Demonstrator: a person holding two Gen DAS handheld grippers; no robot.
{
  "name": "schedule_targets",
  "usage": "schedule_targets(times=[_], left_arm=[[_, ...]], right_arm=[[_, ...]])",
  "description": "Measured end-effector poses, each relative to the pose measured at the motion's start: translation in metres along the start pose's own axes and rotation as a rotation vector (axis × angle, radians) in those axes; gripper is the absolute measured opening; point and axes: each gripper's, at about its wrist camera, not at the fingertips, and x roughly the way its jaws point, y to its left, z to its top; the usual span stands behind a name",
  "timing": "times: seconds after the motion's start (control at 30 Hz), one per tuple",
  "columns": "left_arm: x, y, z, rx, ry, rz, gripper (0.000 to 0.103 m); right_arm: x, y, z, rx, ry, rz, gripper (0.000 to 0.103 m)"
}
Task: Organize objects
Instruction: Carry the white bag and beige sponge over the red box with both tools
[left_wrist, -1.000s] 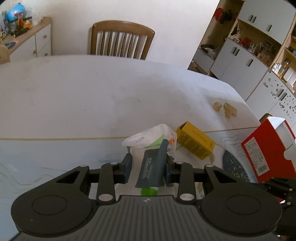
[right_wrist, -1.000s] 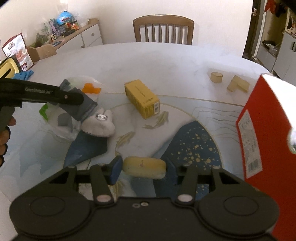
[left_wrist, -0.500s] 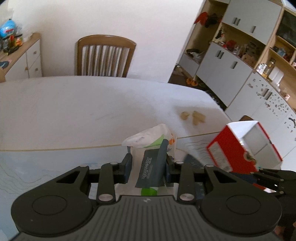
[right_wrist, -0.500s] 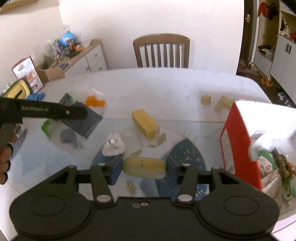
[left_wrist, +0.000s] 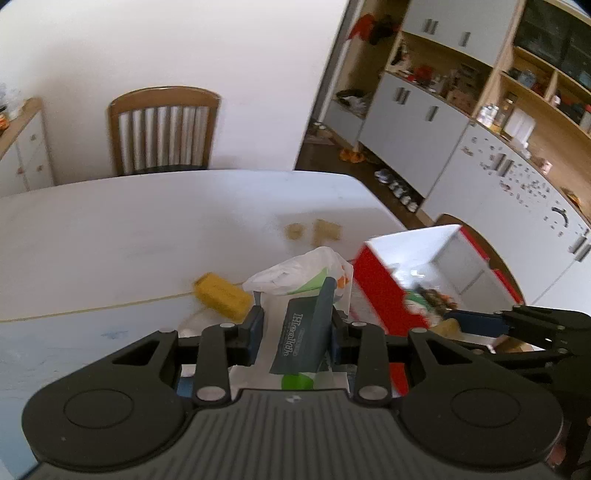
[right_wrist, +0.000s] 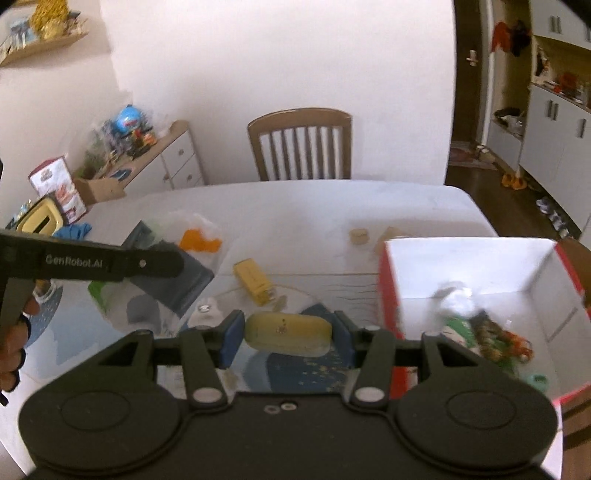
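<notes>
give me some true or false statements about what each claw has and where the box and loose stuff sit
1. The left claw is shut on a plastic bag with a dark packet. True.
2. The right claw is empty. False: it grips a pale yellow oblong piece.
3. The red box is open, with items inside. True.
4. The yellow carton lies in the red box. False: it lies on the table.
5. Two small wooden blocks lie on the table. True.

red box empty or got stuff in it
Not empty: the open red box shows a white wad and green and orange items inside.
</notes>
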Motion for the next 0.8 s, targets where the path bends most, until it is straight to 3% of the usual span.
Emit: schedule_targets(times=[0.33, 0.8], left_arm=[[0.025, -0.088, 0.002, 0.079, -0.001, -0.074, 0.034], [0.084, -0.181, 0.002, 0.141, 0.040, -0.105, 0.034]], right_arm=[[-0.027, -0.069, -0.014, 0.040, -0.028, -0.037, 0.050], [-0.048, -0.173, -0.024, 0.071, -0.040, -0.111, 0.050]])
